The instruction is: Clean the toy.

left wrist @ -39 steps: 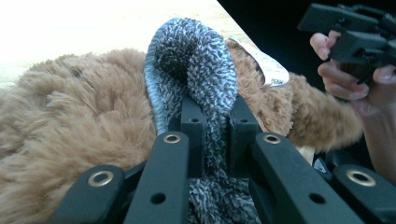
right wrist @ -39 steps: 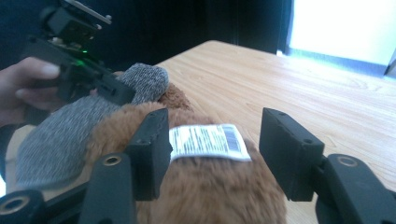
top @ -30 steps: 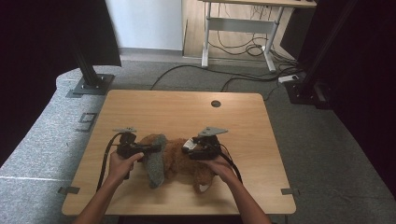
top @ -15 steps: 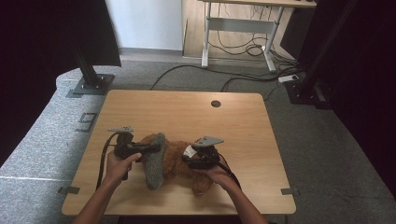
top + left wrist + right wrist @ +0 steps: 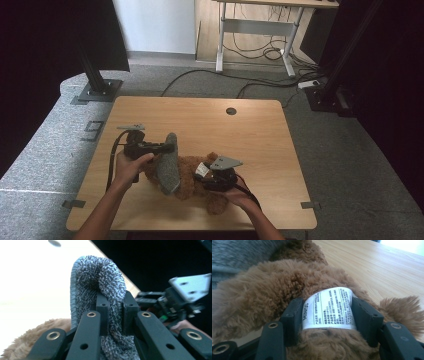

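Grey knit garment (image 5: 100,290) pinched in left claw (image 5: 113,305), lifted beside plush. Right claw (image 5: 327,312), just closing, presses brown plush toy (image 5: 269,290) with label (image 5: 328,307) between pads. Dressing not yet done.

Between my right claw's jaws, the brown plush toy's (image 5: 274,305) white label (image 5: 328,308) reads "MINISO"; smaller print unreadable

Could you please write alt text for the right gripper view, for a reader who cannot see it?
The right gripper has its two black jaws closed around a brown plush toy, with the toy's white printed care label bowed between them. The jaws have just been closing. Behind lie a grey knitted garment and the wooden table.
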### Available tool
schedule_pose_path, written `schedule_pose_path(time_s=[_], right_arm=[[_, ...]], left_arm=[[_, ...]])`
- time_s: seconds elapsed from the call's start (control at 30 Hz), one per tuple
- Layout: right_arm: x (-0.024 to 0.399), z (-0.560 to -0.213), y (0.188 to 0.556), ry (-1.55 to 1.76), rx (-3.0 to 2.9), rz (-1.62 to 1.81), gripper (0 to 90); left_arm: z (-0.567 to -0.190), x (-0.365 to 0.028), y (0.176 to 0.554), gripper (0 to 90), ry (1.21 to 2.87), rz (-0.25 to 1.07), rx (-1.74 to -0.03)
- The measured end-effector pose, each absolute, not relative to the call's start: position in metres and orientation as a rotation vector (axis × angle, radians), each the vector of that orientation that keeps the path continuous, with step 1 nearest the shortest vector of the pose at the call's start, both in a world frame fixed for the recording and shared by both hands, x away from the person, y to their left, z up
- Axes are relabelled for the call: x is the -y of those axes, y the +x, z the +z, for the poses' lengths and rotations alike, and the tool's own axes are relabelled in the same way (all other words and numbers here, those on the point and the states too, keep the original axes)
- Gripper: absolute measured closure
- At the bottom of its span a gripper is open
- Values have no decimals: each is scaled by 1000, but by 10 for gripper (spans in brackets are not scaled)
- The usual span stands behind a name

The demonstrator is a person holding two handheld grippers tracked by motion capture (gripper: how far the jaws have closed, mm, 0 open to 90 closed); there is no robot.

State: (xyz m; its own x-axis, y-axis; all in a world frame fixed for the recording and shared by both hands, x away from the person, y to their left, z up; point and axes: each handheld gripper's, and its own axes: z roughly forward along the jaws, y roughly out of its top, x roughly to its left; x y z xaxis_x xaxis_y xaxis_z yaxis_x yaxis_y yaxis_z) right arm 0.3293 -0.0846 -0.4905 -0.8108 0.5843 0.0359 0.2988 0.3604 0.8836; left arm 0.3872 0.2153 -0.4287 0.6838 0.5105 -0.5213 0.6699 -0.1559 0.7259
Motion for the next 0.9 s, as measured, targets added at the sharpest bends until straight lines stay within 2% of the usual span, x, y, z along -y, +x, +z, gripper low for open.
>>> schedule_pose_path(time_s=[0.13,0.23,0.73,0.9], right_arm=[[85,-491,326,760,-2328,1434,421],[84,-490,326,766,-2319,1431,368],[104,-491,323,986,-2328,1408,92],[103,-498,326,1048,-2399,1399,95]], left_arm=[[-445,-206,391,789,1887,-222,-958],[-455,-201,389,788,1921,-226,-968],[-465,-208,379,793,1911,-231,-967],[-469,-211,376,793,1892,-249,-964]])
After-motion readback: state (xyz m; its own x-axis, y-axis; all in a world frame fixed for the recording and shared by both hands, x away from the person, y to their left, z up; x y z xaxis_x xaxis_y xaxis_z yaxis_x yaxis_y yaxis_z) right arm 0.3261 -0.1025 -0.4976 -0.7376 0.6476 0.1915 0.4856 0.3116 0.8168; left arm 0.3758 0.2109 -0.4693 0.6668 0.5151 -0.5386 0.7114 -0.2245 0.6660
